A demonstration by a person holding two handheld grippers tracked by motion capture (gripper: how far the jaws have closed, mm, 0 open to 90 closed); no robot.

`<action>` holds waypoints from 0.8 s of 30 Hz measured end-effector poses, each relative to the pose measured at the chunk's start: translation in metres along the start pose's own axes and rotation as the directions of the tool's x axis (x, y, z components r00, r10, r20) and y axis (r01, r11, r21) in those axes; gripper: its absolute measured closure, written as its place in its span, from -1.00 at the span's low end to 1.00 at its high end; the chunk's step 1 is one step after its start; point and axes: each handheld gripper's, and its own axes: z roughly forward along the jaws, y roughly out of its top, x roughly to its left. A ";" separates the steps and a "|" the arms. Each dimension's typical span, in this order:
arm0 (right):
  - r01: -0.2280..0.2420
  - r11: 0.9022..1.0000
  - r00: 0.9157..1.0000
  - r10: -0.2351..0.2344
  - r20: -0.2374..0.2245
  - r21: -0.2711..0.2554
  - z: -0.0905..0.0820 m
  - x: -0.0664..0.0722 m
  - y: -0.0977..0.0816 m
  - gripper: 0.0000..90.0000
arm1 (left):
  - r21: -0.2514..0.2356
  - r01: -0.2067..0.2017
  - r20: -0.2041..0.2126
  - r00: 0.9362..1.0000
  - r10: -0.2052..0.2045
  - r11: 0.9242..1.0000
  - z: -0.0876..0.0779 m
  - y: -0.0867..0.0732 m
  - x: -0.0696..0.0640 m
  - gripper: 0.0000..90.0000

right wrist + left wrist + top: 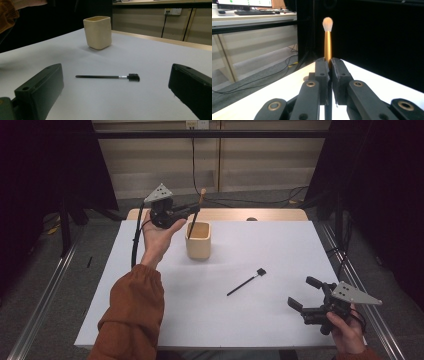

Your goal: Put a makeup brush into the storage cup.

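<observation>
My left gripper (194, 210) is raised over the far left of the table and shut on a makeup brush (196, 218) with a gold ferrule and pale bristles (327, 40). The brush stands nearly upright, its dark handle reaching down toward the mouth of a cream square cup (198, 240). In the left gripper view the two jaws (330, 67) pinch the brush below the gold part. A thin black eyebrow comb brush (246, 281) lies flat mid-table (108, 77). My right gripper (305, 292) rests open near the front right corner, its jaws wide apart, facing the comb brush and the cup (97, 32).
The white table (280, 250) has a wooden strip (270, 214) along its far edge. Dark curtains flank both sides, and cables (280, 200) run over the floor behind. Metal rails (45, 295) line the table's sides.
</observation>
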 end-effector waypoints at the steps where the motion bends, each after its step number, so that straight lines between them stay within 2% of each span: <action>1: 0.000 1.000 1.000 0.000 0.001 -0.003 0.000 0.000 0.000 -1.00 | -0.002 0.006 -0.001 1.000 -0.006 1.000 0.001 0.000 0.002 0.87; 3: -0.003 1.000 1.000 0.003 0.002 0.001 0.000 -0.001 0.000 -1.00 | 0.010 0.004 -0.018 1.000 -0.003 1.000 0.001 -0.001 0.005 0.87; 8: -0.004 1.000 1.000 0.004 0.001 0.000 0.000 -0.001 0.000 -1.00 | 0.020 0.013 -0.029 1.000 -0.012 1.000 0.006 -0.002 0.011 0.87; 13: -0.005 1.000 1.000 0.005 0.002 0.000 0.000 -0.001 0.000 -1.00 | 0.008 0.007 -0.017 1.000 -0.007 1.000 0.014 -0.004 0.013 0.87; 20: -0.008 1.000 1.000 0.008 0.001 0.004 0.000 -0.001 -0.001 -1.00 | 0.027 -0.001 -0.034 0.999 0.002 1.000 0.025 -0.009 0.018 0.87; 24: -0.007 1.000 1.000 0.007 0.001 0.008 0.001 -0.001 -0.001 -1.00 | 0.010 0.008 -0.031 0.999 -0.007 1.000 0.027 -0.011 0.020 0.87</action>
